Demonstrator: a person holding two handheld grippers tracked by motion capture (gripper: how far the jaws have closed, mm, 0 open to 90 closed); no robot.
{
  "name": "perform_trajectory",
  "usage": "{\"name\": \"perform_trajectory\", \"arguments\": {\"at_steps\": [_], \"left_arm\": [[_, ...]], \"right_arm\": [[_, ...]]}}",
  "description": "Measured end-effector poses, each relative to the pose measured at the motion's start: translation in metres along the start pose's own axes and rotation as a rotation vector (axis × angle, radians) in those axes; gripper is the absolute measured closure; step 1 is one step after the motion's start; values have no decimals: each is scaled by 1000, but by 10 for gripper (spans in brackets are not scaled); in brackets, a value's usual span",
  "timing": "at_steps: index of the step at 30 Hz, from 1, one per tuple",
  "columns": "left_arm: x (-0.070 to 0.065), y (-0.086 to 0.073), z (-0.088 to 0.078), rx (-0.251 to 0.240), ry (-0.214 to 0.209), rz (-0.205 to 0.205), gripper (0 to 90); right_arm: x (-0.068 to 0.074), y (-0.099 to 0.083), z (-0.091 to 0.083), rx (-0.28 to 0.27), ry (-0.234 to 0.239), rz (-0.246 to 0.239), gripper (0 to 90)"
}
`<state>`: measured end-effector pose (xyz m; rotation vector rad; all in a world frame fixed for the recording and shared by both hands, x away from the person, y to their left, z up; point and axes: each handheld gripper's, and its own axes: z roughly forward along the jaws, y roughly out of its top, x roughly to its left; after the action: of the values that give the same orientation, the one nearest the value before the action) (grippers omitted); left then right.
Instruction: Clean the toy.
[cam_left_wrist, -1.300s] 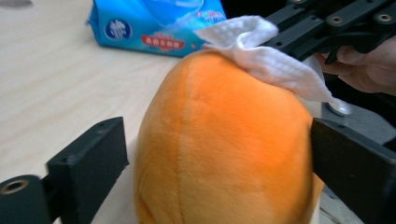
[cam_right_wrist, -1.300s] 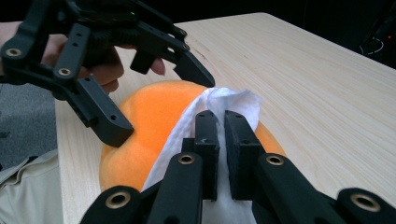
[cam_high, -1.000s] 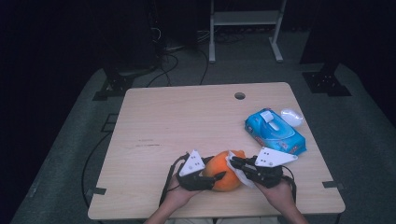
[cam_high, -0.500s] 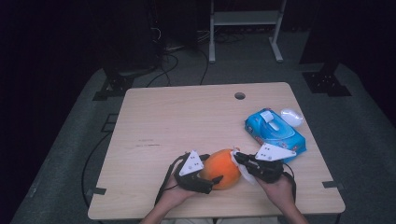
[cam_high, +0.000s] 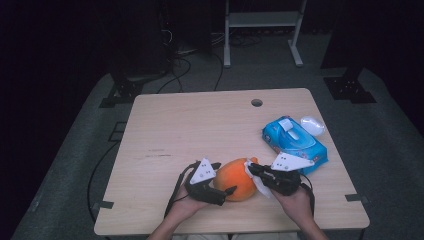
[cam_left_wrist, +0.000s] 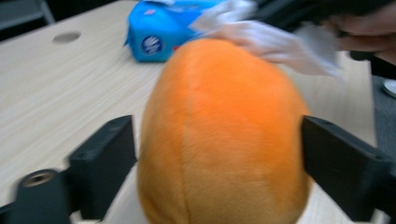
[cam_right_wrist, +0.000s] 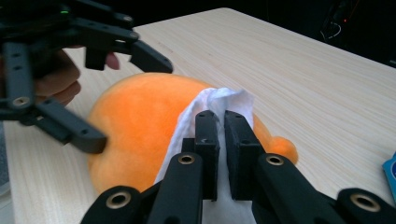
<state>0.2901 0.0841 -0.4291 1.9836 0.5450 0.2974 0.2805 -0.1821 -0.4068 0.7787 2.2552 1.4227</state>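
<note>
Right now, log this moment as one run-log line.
left gripper: jaws just opening, astride orange plush toy | right gripper: shut on white wipe, pressed on toy | wipes pack: beside, untouched

One wooden table (cam_high: 200, 130), bearing one orange plush toy (cam_high: 237, 178), one white wipe (cam_high: 257, 182), one blue pack of wipes (cam_high: 295, 142) and one small clear lid (cam_high: 312, 125). Two handheld grippers: the left gripper (cam_high: 220, 181) and the right gripper (cam_high: 252, 169). One white metal stand (cam_high: 262, 25) beyond the table.
</note>
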Motion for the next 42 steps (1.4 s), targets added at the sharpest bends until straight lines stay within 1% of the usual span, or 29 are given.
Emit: {"name": "perform_trajectory", "arguments": {"at_steps": [1,2,3,5,6,7,8,9,10,12,13,15,16,17,19,21,22,23,25,27,29,31,32,33,34,36,39,41,42], "left_arm": [[2,-1,0,7,-26,-14,141],[2,-2,-1,6,-31,-4,208],[1,-1,-2,8,-22,26,251],[-4,1,-3,12,-18,92,326],[-6,1,-3,11,-15,121,347],[-10,2,-3,9,-11,160,359],[-13,2,-3,7,-5,179,371],[-14,2,-3,2,-4,189,378],[-14,2,-3,-5,-8,189,381],[-13,1,-2,-11,-13,198,381],[-14,1,-2,-12,-15,203,379],[-13,1,-2,-15,-21,206,365],[-13,1,-2,-17,-23,200,328],[-11,1,-2,-18,-17,162,285],[-5,1,-1,-17,-13,70,155],[-1,1,0,0,-36,17,141],[-1,0,0,3,-42,21,174],[-2,1,-1,3,-36,39,228],[-7,3,-2,-4,-25,76,289],[-12,5,-1,0,-16,121,308],[-19,6,1,6,-5,170,315],[-25,8,2,8,-1,210,319],[-27,8,2,14,7,234,319],[-27,8,2,6,6,226,319],[-26,8,2,0,1,218,321],[-27,8,2,-7,-3,225,325],[-29,9,3,-7,-4,242,324],[-30,10,5,-9,-6,240,323],[-30,10,5,-6,-8,242,319]], "right_arm": [[3,1,0,-2,1,-12,838],[9,2,1,-2,9,-21,837],[16,4,2,-3,16,-40,837],[32,7,6,-8,63,-79,837],[41,10,8,-6,72,-118,837],[46,12,9,-2,70,-150,838],[51,15,11,-1,65,-174,838],[50,17,11,-2,57,-174,839],[46,17,10,-7,57,-164,839],[36,15,7,-23,51,-116,839],[29,14,4,-31,33,-97,838],[20,12,0,-32,6,-82,839],[12,9,-3,-33,-15,-63,838],[10,8,-4,-29,-17,-50,839],[3,4,-5,-15,-29,-29,839],[4,2,-4,-11,-27,-25,838],[7,3,-4,-8,-24,-32,838],[11,5,-3,-3,-21,-44,838],[21,11,-2,-4,-5,-70,838],[30,14,2,-5,5,-97,838],[42,18,7,-2,29,-133,838],[53,21,12,0,62,-150,838],[56,22,14,3,67,-165,838],[59,23,15,8,55,-183,838],[57,24,14,8,47,-186,839],[44,24,8,-9,27,-149,839],[24,21,-1,-9,-43,-106,839],[16,17,-4,-16,-43,-67,839],[18,17,-4,-15,-41,-66,838]]}}
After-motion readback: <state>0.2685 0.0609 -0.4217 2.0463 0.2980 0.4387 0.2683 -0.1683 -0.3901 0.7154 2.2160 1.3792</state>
